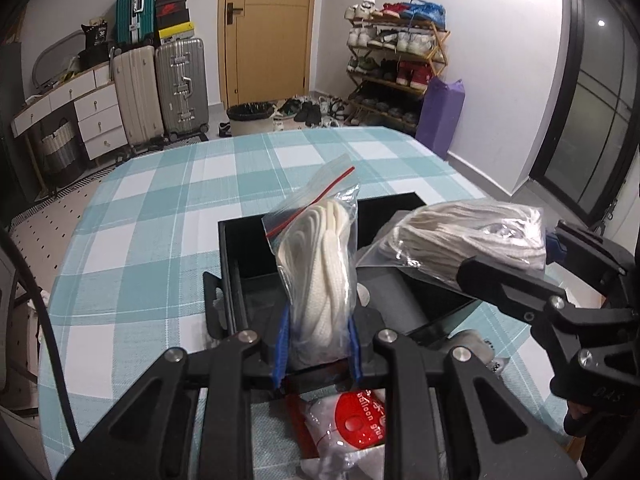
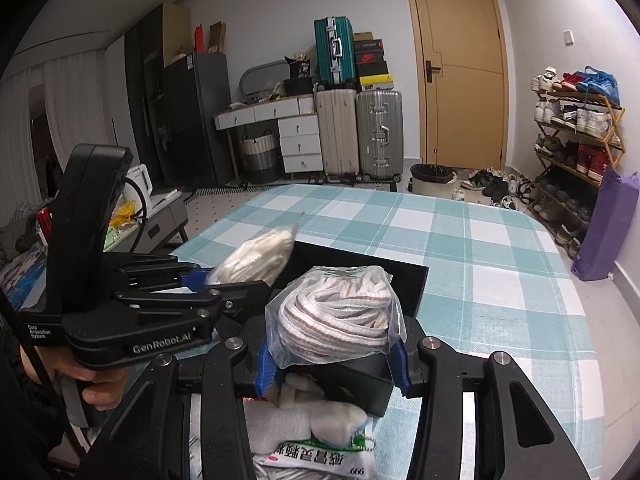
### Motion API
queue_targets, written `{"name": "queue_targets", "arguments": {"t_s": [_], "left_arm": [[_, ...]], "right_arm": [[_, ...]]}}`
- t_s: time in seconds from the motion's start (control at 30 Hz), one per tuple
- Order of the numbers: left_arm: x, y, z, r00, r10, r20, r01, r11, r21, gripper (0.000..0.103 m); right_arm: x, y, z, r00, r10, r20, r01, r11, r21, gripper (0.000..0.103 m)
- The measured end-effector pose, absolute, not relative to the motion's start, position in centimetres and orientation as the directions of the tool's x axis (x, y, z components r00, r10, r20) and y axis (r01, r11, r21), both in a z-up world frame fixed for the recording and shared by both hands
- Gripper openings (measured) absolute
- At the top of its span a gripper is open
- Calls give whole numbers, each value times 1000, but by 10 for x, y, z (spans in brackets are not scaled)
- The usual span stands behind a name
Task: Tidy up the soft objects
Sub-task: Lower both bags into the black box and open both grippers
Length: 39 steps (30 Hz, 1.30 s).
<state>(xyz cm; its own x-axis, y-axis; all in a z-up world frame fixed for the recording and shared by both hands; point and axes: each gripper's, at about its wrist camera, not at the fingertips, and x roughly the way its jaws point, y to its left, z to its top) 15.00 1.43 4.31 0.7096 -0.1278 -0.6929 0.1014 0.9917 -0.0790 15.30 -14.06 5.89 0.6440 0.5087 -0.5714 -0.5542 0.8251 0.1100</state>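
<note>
My left gripper (image 1: pixel 318 344) is shut on a clear zip bag of white rope (image 1: pixel 320 264) with a red seal, held upright above the black open box (image 1: pixel 232 264). My right gripper (image 2: pixel 332 364) is shut on a clear bag of white-and-brown striped rope (image 2: pixel 334 312), held over the same black box (image 2: pixel 360 258). In the left wrist view the right gripper's bag (image 1: pixel 464 236) hangs over the box's right side. In the right wrist view the left gripper's bag (image 2: pixel 256 254) is blurred at the box's left edge.
The box sits on a teal-and-white checked tablecloth (image 1: pixel 160 208). A bag with a red round label (image 1: pixel 352 424) lies under the left gripper. White soft items and a green-printed packet (image 2: pixel 320 456) lie under the right gripper. Suitcases, a shoe rack and a door stand beyond the table.
</note>
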Motion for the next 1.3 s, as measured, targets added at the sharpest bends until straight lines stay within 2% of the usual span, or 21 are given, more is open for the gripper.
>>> {"name": "queue_targets", "arguments": {"t_s": [0.3,0.6,0.7,0.77,0.9,0.97,1.0,1.03,1.07,1.13,1.3], "left_arm": [[169,10,28,659,-126,-741,109,991,-71,23],[176,10,25,650,-111,-752,92,993,-67,28],[177,12,25,647,-112,-755,82,994,-77,36],[176,11,27,653,-113,-749,88,993,-73,54],[171,11,33,663,-119,-739,88,993,-81,56],[169,11,35,664,-123,-738,88,992,-87,59],[167,11,36,666,-120,-736,86,993,-84,61],[165,11,39,672,-119,-731,84,993,-84,68],[163,11,40,677,-118,-726,82,993,-85,82],[156,11,46,704,-106,-702,72,994,-78,96],[144,11,52,721,-79,-688,49,997,-64,102]], "right_arm": [[176,-134,47,624,493,-606,-554,826,102,45],[195,-132,33,614,478,-628,-546,832,100,45],[196,-133,32,613,473,-633,-545,833,95,49],[194,-136,34,629,472,-617,-540,837,90,56],[186,-147,43,673,460,-579,-515,853,79,75],[180,-154,49,695,448,-562,-498,864,74,92],[175,-158,52,710,438,-551,-485,872,68,95],[172,-161,55,717,434,-546,-478,876,68,98],[170,-163,57,718,433,-545,-476,877,69,99],[166,-168,60,717,428,-550,-469,880,73,102],[153,-177,64,716,424,-554,-454,886,93,103]]}}
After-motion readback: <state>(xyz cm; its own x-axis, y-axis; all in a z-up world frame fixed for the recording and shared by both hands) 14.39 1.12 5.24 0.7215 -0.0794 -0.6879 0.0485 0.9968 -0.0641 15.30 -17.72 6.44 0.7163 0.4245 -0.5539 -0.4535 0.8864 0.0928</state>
